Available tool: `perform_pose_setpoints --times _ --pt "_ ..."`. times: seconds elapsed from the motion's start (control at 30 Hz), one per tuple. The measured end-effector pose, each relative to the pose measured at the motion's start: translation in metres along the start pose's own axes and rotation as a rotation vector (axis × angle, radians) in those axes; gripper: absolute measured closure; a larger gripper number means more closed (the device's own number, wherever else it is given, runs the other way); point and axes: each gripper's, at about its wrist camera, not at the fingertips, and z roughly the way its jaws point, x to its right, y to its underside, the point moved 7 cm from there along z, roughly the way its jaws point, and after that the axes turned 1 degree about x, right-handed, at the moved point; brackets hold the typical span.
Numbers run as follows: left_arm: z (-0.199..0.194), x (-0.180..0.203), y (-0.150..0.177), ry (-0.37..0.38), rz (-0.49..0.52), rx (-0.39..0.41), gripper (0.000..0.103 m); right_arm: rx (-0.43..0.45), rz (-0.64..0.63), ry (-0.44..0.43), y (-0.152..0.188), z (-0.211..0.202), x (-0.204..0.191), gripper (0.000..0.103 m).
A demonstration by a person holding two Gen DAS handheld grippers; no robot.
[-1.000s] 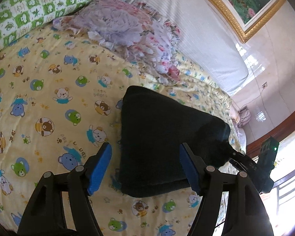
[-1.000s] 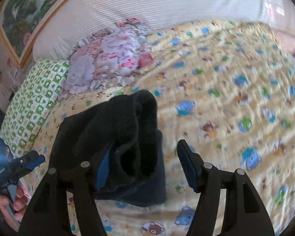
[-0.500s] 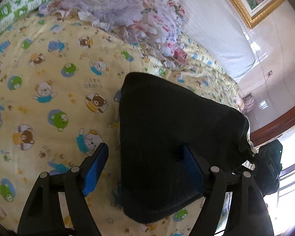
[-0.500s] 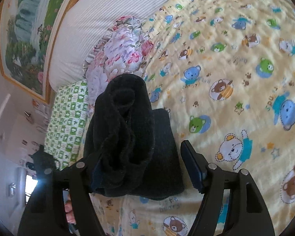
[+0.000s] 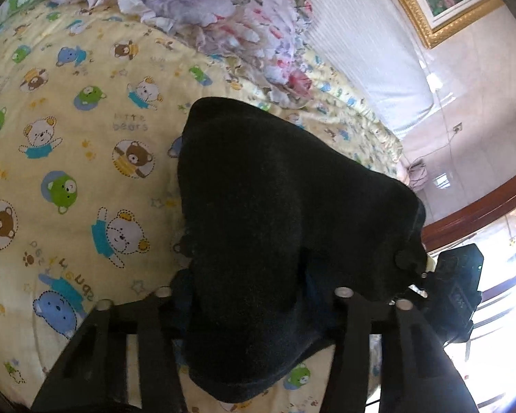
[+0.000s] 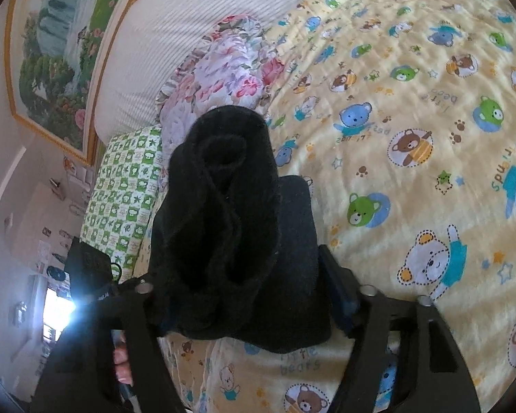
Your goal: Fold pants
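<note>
The black pants (image 5: 285, 227) are a thick folded bundle on the bed (image 5: 68, 158), one end raised off the teddy-bear quilt. Seen from the right, the layered, rolled edges (image 6: 223, 206) face the camera. The left hand-held gripper (image 5: 254, 296) has its jaws around the near end of the bundle, cloth filling the gap, so it seems to be gripping the pants. The right hand-held gripper (image 6: 247, 296) stands fairly wide, with the bundle between its fingers. To finish this fold well, I would keep both ends level, lay the raised half squarely over the lower layer, and press the edges flush before letting go. The left fingertips are buried under fabric, and whether the right fingers actually press the cloth is hard to make out. Floral pillows (image 6: 223, 75) lie near the headboard.
</note>
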Motion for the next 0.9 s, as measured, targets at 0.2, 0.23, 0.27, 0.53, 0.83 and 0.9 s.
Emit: perform_pose_setpoints --times 0.2,0.23,0.27,0.53,0.83,0.9 --pt "-0.023 0.012 -0.007 -0.004 0.051 0.053 0.069 0.036 -0.076 -0.005 -0.004 -0.007 -0.03 0.052" --pt "-0.027 0.013 -0.01 -0.018 0.066 0.069 0.069 0.041 -0.083 -0.014 -0.006 -0.007 -0.036 0.052" --pt "-0.028 0.013 -0.013 -0.029 0.076 0.075 0.069 0.04 -0.089 -0.027 -0.008 -0.005 -0.042 0.052" --pt "-0.05 -0.008 -0.055 -0.082 0.096 0.145 0.069 0.03 -0.097 -0.074 -0.027 0.033 -0.068 0.053" --pt "-0.036 -0.041 -0.1 -0.139 0.092 0.143 0.069 0.0 -0.106 -0.03 -0.051 0.087 -0.077 0.053" --pt "-0.03 -0.046 -0.103 -0.148 0.091 0.132 0.065 -0.022 -0.114 0.014 -0.052 0.094 -0.074 0.051"
